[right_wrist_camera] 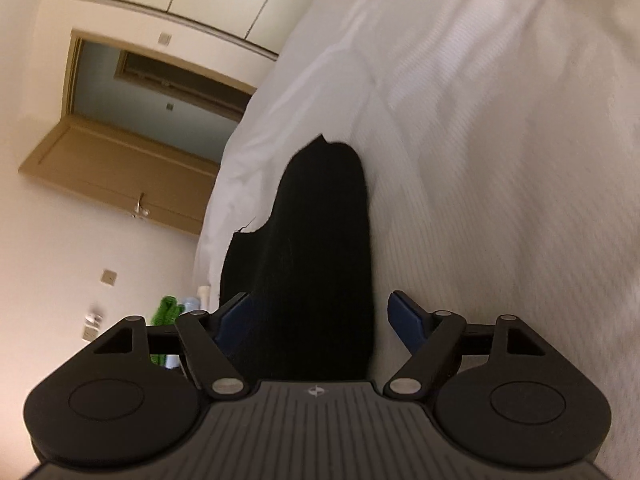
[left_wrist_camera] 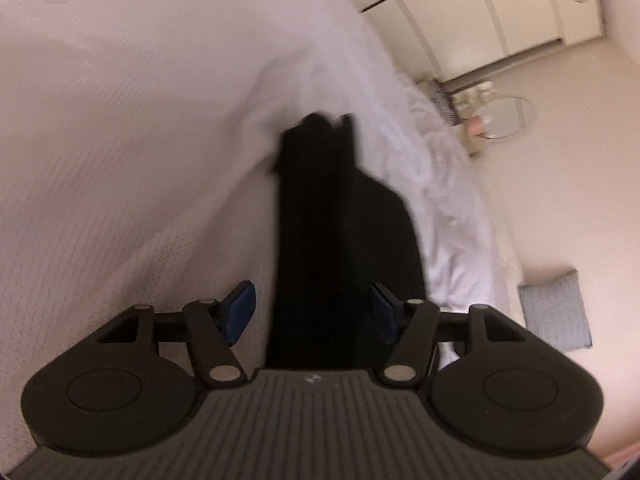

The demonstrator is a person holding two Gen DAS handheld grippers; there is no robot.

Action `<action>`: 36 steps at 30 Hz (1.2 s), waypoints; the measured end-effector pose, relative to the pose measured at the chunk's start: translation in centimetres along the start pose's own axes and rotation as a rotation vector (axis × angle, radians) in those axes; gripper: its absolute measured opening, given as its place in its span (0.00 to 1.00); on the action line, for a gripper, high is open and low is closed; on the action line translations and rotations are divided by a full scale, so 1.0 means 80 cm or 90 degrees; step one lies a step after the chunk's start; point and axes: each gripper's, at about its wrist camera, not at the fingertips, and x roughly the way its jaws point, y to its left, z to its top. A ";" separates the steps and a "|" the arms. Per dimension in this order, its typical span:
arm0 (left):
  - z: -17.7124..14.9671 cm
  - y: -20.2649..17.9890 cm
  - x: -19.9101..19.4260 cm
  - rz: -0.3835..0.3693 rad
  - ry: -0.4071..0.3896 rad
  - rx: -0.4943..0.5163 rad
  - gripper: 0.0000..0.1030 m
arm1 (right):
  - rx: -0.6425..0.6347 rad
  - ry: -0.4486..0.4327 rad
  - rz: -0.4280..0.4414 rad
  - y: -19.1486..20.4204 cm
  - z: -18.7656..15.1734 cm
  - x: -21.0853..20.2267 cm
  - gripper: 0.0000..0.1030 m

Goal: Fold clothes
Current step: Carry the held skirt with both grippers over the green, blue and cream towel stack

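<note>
A black garment [left_wrist_camera: 320,220] lies in a long folded strip on the white bed cover [left_wrist_camera: 120,160]. In the left wrist view it runs straight out between the jaws of my left gripper [left_wrist_camera: 312,300]. The jaws stand open, and there is a gap between the left blue pad [left_wrist_camera: 240,308] and the cloth. The right wrist view shows the same black garment [right_wrist_camera: 320,240] on the bed cover [right_wrist_camera: 500,200], between the spread jaws of my right gripper [right_wrist_camera: 320,308]. Its right pad [right_wrist_camera: 408,324] stands clear of the cloth. Neither gripper pinches the fabric.
A crumpled white duvet [left_wrist_camera: 448,200] lies past the garment. A grey cushion [left_wrist_camera: 556,308], a round glass table [left_wrist_camera: 504,116] with small items and wardrobe doors [left_wrist_camera: 480,12] are at the bed's edge. The right wrist view shows a wooden door [right_wrist_camera: 120,168] and a green object [right_wrist_camera: 166,312].
</note>
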 end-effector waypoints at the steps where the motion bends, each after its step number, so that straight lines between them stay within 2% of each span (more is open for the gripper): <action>1: 0.001 0.005 0.005 -0.001 0.004 -0.012 0.56 | 0.003 0.001 0.000 0.000 0.000 0.001 0.75; 5: 0.014 0.011 0.025 -0.041 0.013 -0.039 0.54 | 0.014 0.017 -0.001 0.001 0.008 0.011 0.77; 9: 0.033 0.012 0.059 -0.069 0.038 -0.057 0.48 | 0.026 0.041 0.002 -0.001 0.020 0.036 0.76; 12: 0.041 0.009 0.083 -0.073 0.059 -0.033 0.44 | 0.016 0.069 -0.002 0.003 0.032 0.062 0.75; 14: 0.046 0.008 0.093 -0.082 0.067 -0.024 0.41 | -0.001 0.089 -0.006 0.005 0.037 0.076 0.71; 16: 0.047 0.006 0.095 -0.079 0.067 -0.017 0.36 | -0.013 0.101 -0.009 0.004 0.041 0.084 0.62; 19: 0.045 -0.016 0.089 -0.039 0.062 0.018 0.31 | -0.005 0.106 -0.015 0.004 0.042 0.083 0.54; 24: 0.048 -0.066 0.061 0.029 0.071 0.035 0.30 | 0.024 0.097 -0.040 0.032 0.038 0.072 0.49; 28: 0.051 -0.102 0.015 0.051 0.072 -0.011 0.29 | 0.057 0.119 -0.034 0.071 0.035 0.051 0.47; 32: 0.052 -0.141 -0.055 0.078 0.050 -0.049 0.29 | 0.065 0.152 -0.031 0.131 0.029 0.028 0.47; 36: 0.066 -0.154 -0.139 0.080 -0.013 -0.064 0.29 | 0.023 0.187 -0.008 0.209 0.025 0.024 0.47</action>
